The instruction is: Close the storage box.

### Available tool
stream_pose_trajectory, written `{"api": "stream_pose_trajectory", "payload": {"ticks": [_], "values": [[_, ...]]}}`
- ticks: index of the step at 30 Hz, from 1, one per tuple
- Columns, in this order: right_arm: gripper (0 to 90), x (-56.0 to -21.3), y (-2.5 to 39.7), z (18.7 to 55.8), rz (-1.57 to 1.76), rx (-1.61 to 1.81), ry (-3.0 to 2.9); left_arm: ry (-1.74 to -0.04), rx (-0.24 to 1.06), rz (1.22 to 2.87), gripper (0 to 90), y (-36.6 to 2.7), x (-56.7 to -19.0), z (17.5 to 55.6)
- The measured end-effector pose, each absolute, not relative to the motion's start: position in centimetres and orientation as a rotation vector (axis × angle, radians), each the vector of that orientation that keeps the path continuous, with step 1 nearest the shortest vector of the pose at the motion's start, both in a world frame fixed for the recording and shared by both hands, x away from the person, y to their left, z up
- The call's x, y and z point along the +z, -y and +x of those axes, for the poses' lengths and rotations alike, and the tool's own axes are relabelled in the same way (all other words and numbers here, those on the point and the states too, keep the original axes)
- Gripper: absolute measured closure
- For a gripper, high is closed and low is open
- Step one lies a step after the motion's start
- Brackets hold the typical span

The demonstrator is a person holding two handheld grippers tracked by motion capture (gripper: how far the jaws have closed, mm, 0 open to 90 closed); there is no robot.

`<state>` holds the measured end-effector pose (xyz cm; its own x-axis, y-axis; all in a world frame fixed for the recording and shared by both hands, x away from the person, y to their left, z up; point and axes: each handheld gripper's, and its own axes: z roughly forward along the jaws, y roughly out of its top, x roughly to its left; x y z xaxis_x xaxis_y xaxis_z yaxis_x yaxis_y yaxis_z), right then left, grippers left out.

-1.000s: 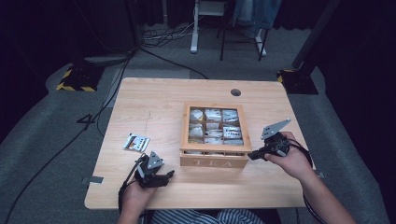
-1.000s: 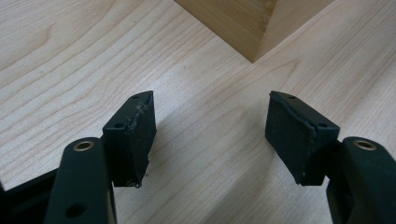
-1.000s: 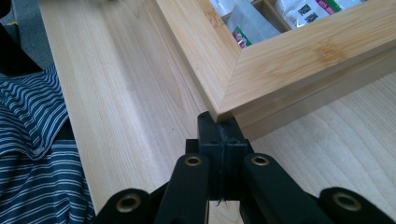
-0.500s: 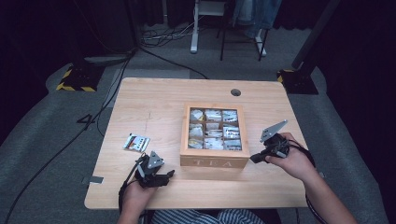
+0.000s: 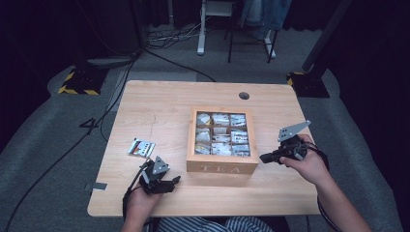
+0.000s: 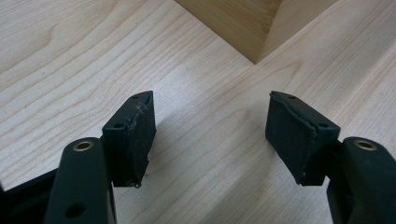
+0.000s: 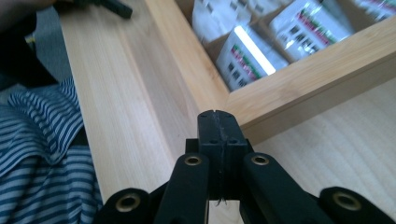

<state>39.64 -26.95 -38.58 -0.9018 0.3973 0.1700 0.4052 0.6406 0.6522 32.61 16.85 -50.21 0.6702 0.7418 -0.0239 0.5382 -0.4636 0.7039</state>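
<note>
A: Status on the tea box (image 5: 222, 166)?

B: It sat mid-surface (image 5: 159, 104), lid off or absent, wooden, "TEA" on the front wall. Compartments were full of tea packets (image 5: 221, 137). One loose packet (image 5: 141, 148) lay flat to the left, well apart from the box

A: Tools?

B: The left tool (image 5: 167, 186) was near the front edge, just beside the box's front-left corner, jaws spread wide and empty; its own view showed bare wood between the pads (image 6: 135, 135). The right tool (image 5: 265, 157) sat at the box's front-right corner, jaws pressed together on nothing; touching the wall or just short of it, could not tell

A: How would the box handle?

B: Judged rigid and fairly heavy for its footprint, solid wood walls, not fragile. It looked too wide for one jaw span, so pushing a wall or pinching the rim seemed the option. Smooth finish, so it would probably slide on the surface rather than tip

A: And the packets?

B: Likely light, thin, crinkly foil or paper, slippery between flat pads. Best hold looked like the upper edge of one standing in its compartment. The flat one on the surface would be harder, little edge to get under
</note>
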Motion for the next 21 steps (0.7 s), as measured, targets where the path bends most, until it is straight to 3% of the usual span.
{"api": "stream_pose_trajectory", "payload": {"ticks": [10, 21], "values": [[87.7, -38.7, 29.6, 41.0, -0.828, -1.433, 2.793, -0.989, 0.383, 2.177, 32.6, -17.6, -50.3, 32.7], [86.4, -41.3, 32.1, 43.3, -0.98, -1.446, 2.854, -1.017, 0.396, 2.161, 31.8, -18.8, -50.3, 32.9]]}}
